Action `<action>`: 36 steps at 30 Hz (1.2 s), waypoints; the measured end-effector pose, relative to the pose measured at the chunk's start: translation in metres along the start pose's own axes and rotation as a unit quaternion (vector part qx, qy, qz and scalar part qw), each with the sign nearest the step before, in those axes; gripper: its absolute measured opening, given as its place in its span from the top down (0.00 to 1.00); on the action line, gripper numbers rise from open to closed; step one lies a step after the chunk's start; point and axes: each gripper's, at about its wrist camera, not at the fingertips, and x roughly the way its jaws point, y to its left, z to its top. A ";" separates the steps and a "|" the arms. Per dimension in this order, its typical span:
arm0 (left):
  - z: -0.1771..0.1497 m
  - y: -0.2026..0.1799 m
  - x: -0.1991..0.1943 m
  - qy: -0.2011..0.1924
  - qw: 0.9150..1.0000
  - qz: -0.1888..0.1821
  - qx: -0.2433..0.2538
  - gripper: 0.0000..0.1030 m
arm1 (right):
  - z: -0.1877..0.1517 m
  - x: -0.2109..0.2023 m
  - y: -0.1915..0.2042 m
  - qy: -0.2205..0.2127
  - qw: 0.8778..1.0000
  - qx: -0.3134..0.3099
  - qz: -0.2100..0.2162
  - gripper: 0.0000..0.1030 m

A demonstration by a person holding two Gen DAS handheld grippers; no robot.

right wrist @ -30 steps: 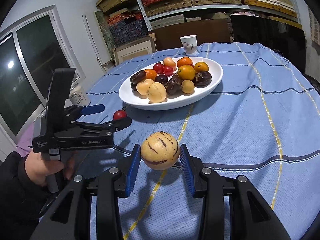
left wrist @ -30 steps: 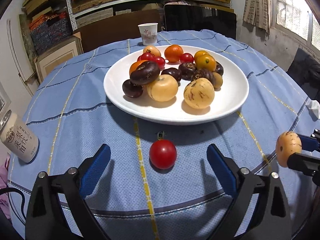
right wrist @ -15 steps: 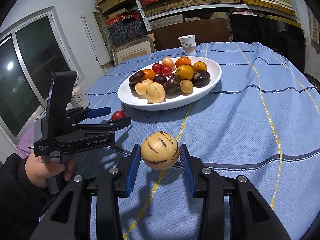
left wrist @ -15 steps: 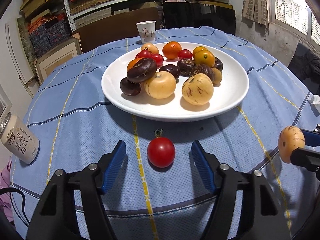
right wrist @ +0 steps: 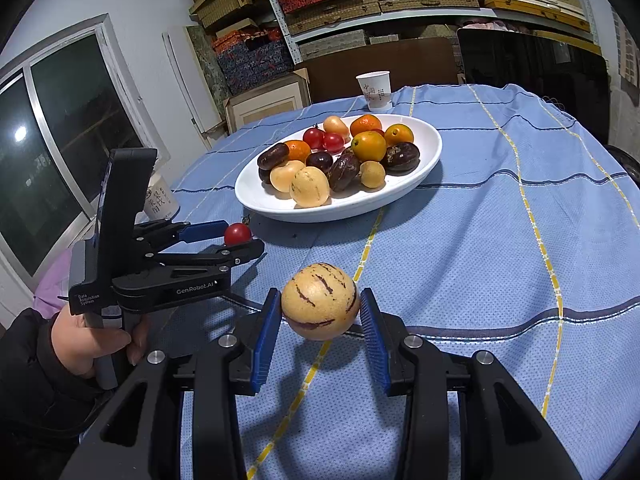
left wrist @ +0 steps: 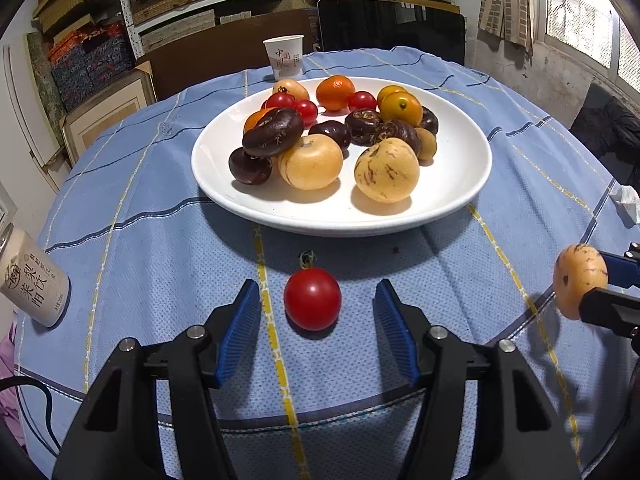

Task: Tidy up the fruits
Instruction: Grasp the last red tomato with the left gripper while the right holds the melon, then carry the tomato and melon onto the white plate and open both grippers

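Observation:
A red cherry tomato (left wrist: 312,298) lies on the blue tablecloth just in front of the white plate (left wrist: 452,196). My left gripper (left wrist: 316,312) straddles the tomato and its jaws are closing, with a gap still on each side. The plate holds several fruits: dark passion fruits, oranges, cherry tomatoes and pale yellow striped melons. My right gripper (right wrist: 319,314) is shut on a striped yellow melon (right wrist: 319,306), held above the cloth. That melon (left wrist: 580,286) also shows at the right edge of the left wrist view. The tomato (right wrist: 237,234) sits between the left gripper's (right wrist: 230,236) fingers in the right wrist view.
A paper cup (left wrist: 284,57) stands behind the plate. A drink can (left wrist: 30,280) sits at the table's left edge. A crumpled tissue (left wrist: 624,198) lies at the far right. Shelves of boxes and a dark chair back (left wrist: 390,28) stand beyond the table. A hand (right wrist: 90,340) holds the left gripper's handle.
The left gripper's jaws have narrowed around the cherry tomato, which has not moved. The right gripper and its melon have stayed where they were.

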 end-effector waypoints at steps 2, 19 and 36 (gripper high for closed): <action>0.000 0.000 0.001 0.001 1.000 -0.002 -0.001 0.49 | 0.000 0.000 0.000 0.000 1.000 0.000 0.000 0.61; -0.005 0.006 -0.022 -0.026 0.999 -0.020 -0.022 0.73 | -0.004 -0.007 0.001 -0.015 1.000 -0.002 -0.001 0.61; 0.019 0.012 -0.097 -0.107 0.994 -0.015 -0.036 0.73 | 0.053 -0.059 0.014 -0.084 0.992 -0.076 -0.051 0.61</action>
